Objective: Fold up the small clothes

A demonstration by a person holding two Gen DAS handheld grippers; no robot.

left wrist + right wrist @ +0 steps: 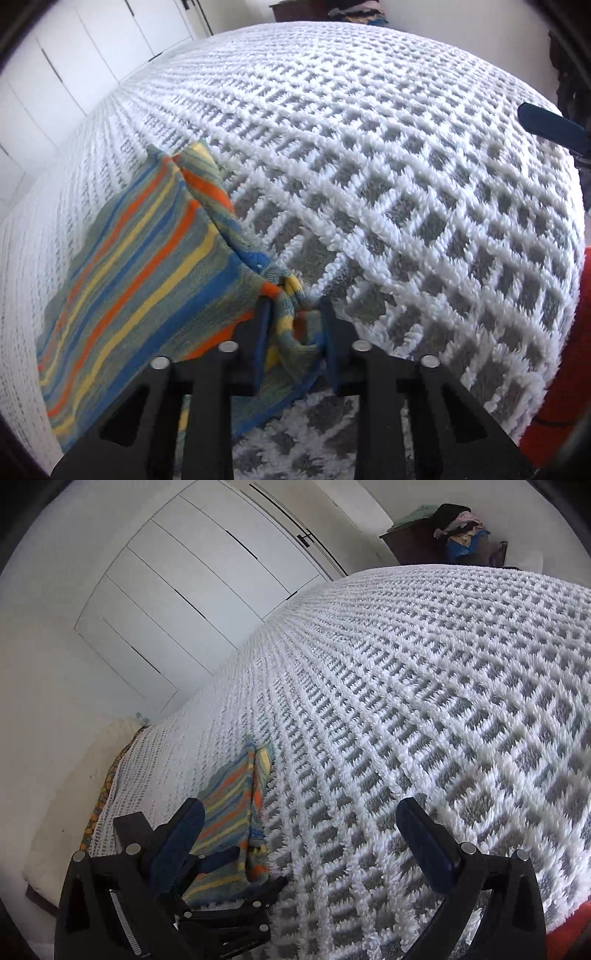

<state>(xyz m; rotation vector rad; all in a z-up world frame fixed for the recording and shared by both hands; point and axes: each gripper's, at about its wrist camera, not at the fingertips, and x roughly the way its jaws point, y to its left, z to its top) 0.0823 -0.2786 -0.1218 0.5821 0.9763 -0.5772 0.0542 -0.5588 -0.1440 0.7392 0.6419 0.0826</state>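
Observation:
A small striped garment [147, 258] in orange, yellow, blue and grey-green lies on the white and grey checked bedspread [406, 166]. My left gripper [295, 306] is shut on a bunched corner of it, low on the bed. In the right wrist view the garment [232, 812] lies ahead on the left, with the left gripper [258, 871] at its near end. My right gripper [306, 812] is open and empty above the bedspread [443, 701], right of the garment. One of its blue fingers [550, 127] shows at the right edge of the left wrist view.
White wardrobe doors [192, 590] stand along the bed's left side. A dark cabinet piled with clothes [443, 528] stands beyond the far end. Something red [565, 369] lies at the right edge. A pale pillow [74, 794] lies at the bed's left.

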